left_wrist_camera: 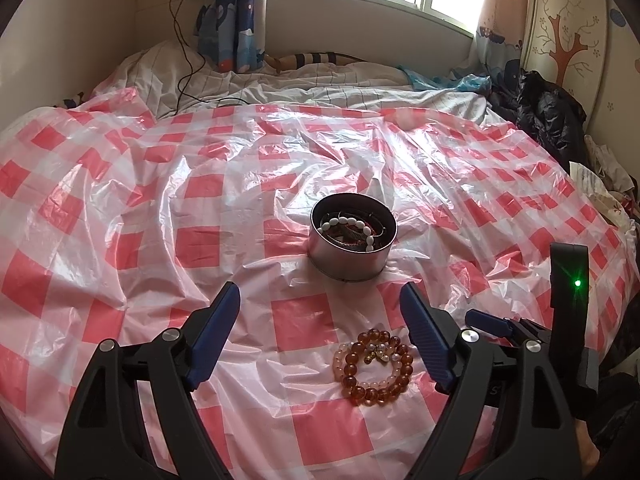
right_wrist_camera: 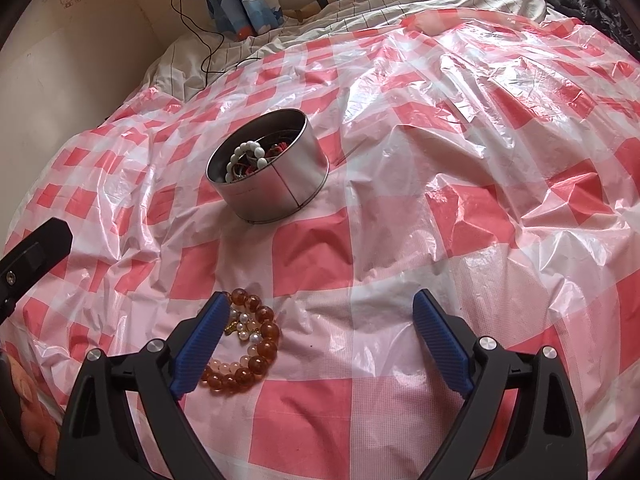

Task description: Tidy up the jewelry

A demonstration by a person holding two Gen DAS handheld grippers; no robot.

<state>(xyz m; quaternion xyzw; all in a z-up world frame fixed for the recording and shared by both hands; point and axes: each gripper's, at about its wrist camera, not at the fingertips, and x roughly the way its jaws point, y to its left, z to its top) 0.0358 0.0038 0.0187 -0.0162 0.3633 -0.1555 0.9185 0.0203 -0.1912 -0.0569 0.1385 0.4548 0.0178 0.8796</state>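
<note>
Red-and-white checked plastic sheet [left_wrist_camera: 168,208] on bed; silver tin [left_wrist_camera: 352,258]; white bead bracelet [left_wrist_camera: 352,226] inside; amber and pale pink bead bracelets [left_wrist_camera: 374,366]; blue tool pads [left_wrist_camera: 212,332].

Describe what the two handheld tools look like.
Both match: the left tool and right tool have black angular plastic arms with silver round screws and ribbed blue fingers. In the left view, a black upright part of the right unit carries a green light.
</note>
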